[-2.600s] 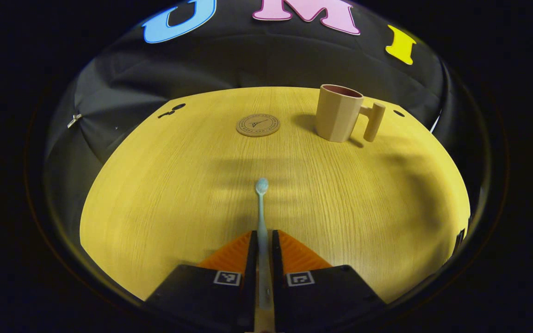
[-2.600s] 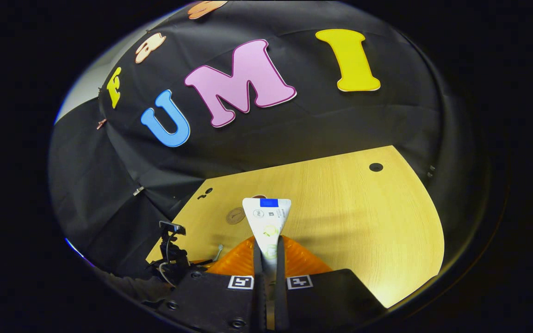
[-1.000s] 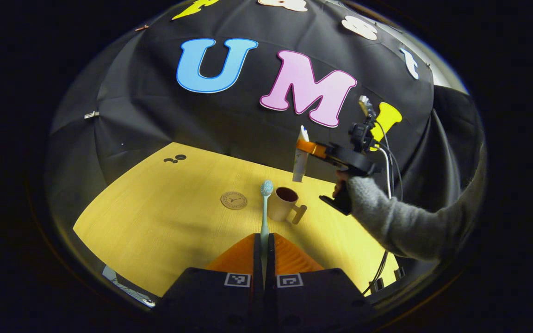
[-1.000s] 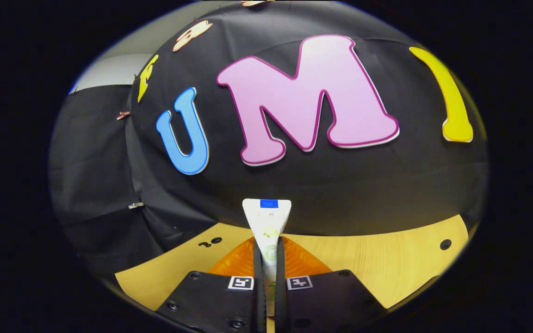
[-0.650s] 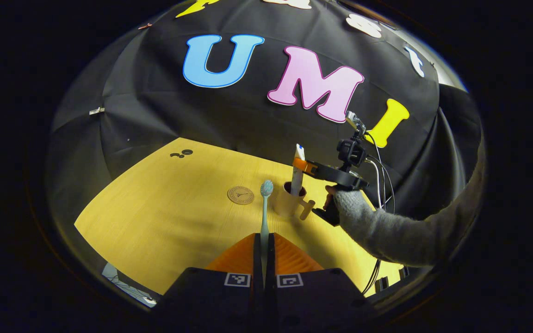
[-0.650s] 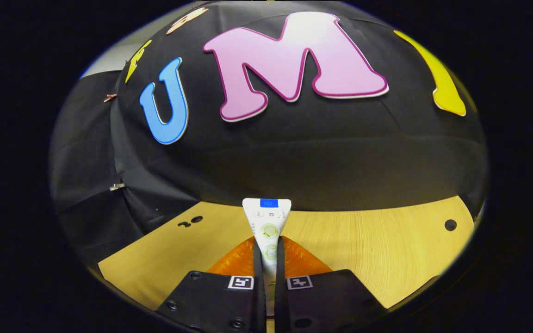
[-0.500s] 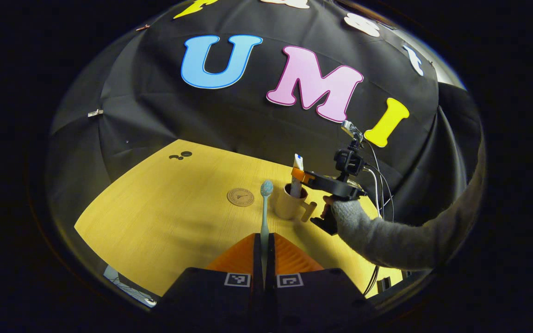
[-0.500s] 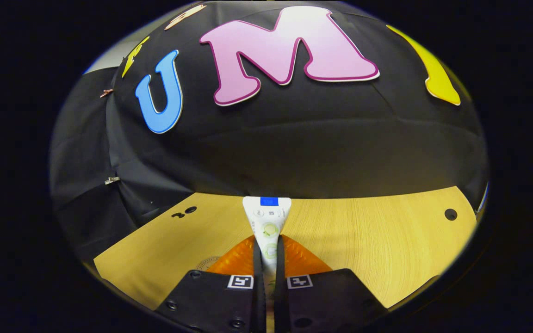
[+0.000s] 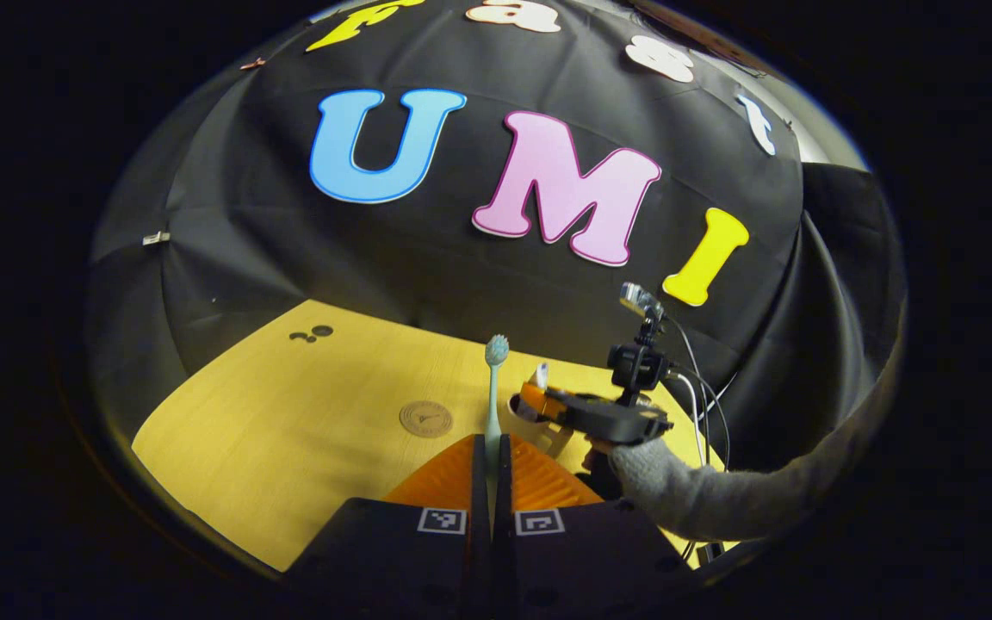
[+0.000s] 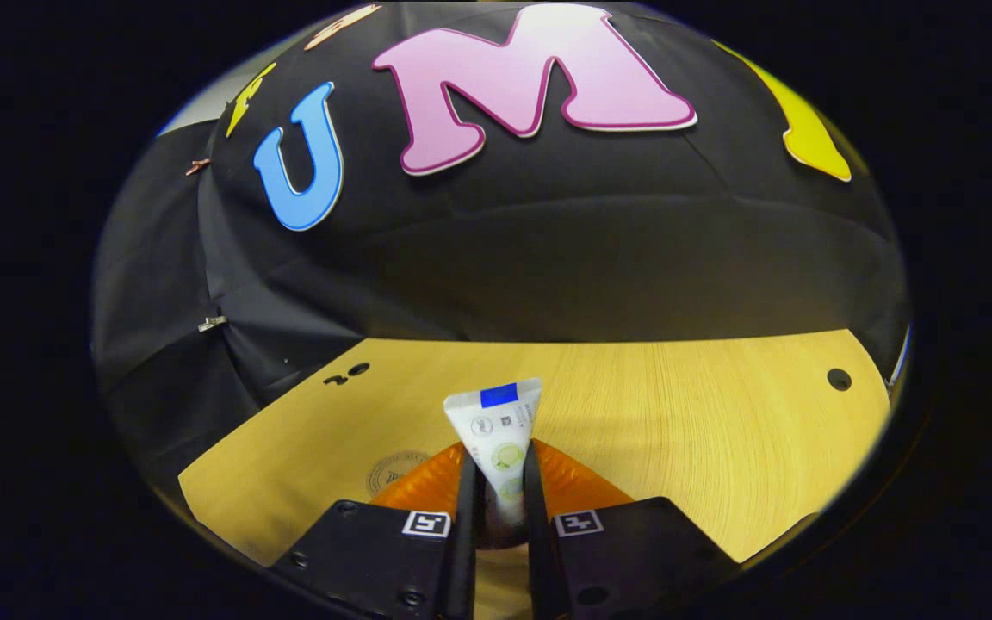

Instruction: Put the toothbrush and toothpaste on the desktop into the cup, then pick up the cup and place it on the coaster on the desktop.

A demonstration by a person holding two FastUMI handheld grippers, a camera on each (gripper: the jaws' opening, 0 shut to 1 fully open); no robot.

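In the left gripper view my left gripper (image 9: 491,443) is shut on the pale blue toothbrush (image 9: 493,379), which points forward, bristles up. Farther off stands the beige cup (image 9: 545,433), with my right gripper (image 9: 530,400) low over its mouth. The toothpaste (image 9: 539,375) stands upright in the cup, its flat end poking above the fingers. In the right gripper view the white toothpaste tube (image 10: 496,426) leans slightly between my right gripper's (image 10: 499,456) parted fingers, which are open. The round coaster (image 9: 425,418) lies left of the cup and peeks out at the coaster (image 10: 393,472) beside the left finger.
The wooden table (image 10: 677,413) reaches to the black cloth wall behind it. It has a cable hole (image 10: 838,379) at the far right and small holes (image 9: 310,333) at the far left. A grey sleeve (image 9: 703,504) holds the right gripper from the right.
The right gripper came down over the cup with the toothpaste, then its fingers parted and the tube sank and tilted. The left gripper lifted the toothbrush off the table and holds it back.
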